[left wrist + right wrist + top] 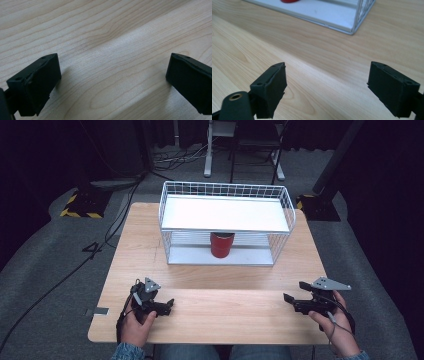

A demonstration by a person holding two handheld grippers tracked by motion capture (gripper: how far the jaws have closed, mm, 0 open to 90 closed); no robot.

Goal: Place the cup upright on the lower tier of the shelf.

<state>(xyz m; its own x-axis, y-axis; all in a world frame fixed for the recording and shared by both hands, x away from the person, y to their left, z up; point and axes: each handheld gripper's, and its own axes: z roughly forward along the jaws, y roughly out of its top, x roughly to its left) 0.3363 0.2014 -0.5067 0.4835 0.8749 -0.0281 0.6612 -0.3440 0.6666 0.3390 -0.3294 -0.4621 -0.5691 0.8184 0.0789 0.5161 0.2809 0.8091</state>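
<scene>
Up close, both grippers rest low over the wooden table (pixel 220 305): the left gripper (pixel 112 77) and the right gripper (pixel 327 87) each have jaws spread wide, holding nothing. Farther back, a red can (pixel 222 244) stands on the lower shelf of a white wire rack (pixel 226 222); the upper shelf hides its top, and the right gripper view cuts it to a sliver.
</scene>
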